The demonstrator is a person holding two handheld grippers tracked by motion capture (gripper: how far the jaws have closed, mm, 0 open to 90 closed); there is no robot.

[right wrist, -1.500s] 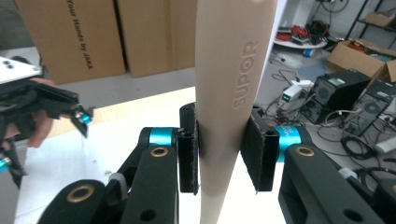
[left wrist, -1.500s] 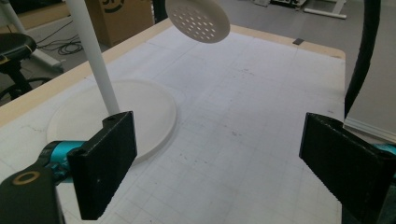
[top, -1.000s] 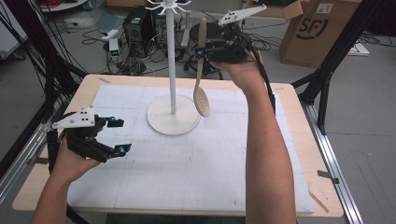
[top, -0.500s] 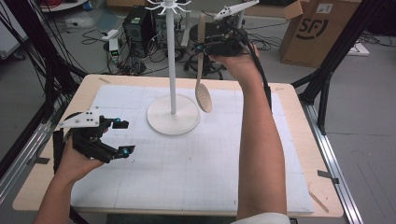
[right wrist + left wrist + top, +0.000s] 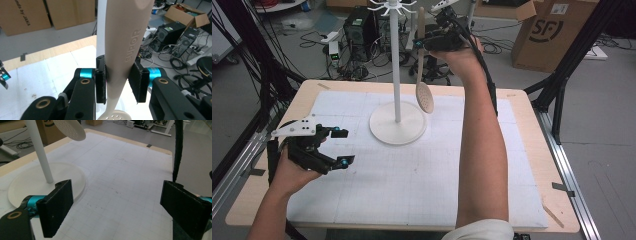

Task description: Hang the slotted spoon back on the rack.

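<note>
A cream slotted spoon [image 5: 421,65] hangs upright in the air, bowl down, beside the white hook stand [image 5: 396,60]. My right gripper [image 5: 428,44] is shut on its handle [image 5: 121,50], high above the table's far side. The perforated bowl [image 5: 70,128] hovers above the stand's round base [image 5: 398,129]. My left gripper [image 5: 340,146] rests low at the table's left, open, its jaws wide apart and nothing between them; its fingers [image 5: 56,207] point toward the base [image 5: 32,183].
A white gridded mat [image 5: 412,165] covers the wooden table [image 5: 532,165]. Beyond the far edge lie a computer tower [image 5: 357,25], cables and a cardboard box [image 5: 554,32]. Black frame legs [image 5: 562,85] stand at the right.
My right gripper has lifted the spoon higher and slightly left, toward the top hooks of the stand. My left gripper has barely shifted.
</note>
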